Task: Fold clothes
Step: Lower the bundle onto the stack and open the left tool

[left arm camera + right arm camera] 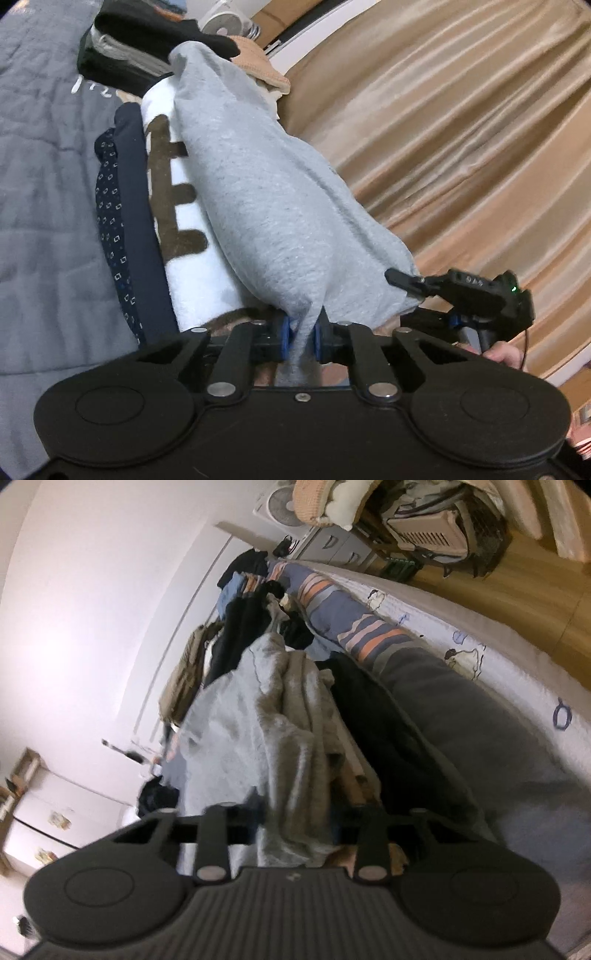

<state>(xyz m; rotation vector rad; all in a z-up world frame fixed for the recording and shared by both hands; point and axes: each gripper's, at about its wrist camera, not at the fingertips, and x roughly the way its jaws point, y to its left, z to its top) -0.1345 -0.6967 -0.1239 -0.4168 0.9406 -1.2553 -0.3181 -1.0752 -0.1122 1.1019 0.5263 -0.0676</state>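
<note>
A light grey garment hangs stretched between both grippers. My left gripper is shut on one bunched edge of it, the cloth pinched between the blue pads. My right gripper shows at the right in the left wrist view, clamped on the garment's other corner. In the right wrist view the same grey garment runs into the right gripper, which is blurred; the cloth fills the gap between its fingers.
A grey quilt covers the bed. Folded clothes lie on it: a white item with brown marks, a navy patterned piece and a dark stack. Tan curtains hang at right. A clothes pile lies farther along the bed.
</note>
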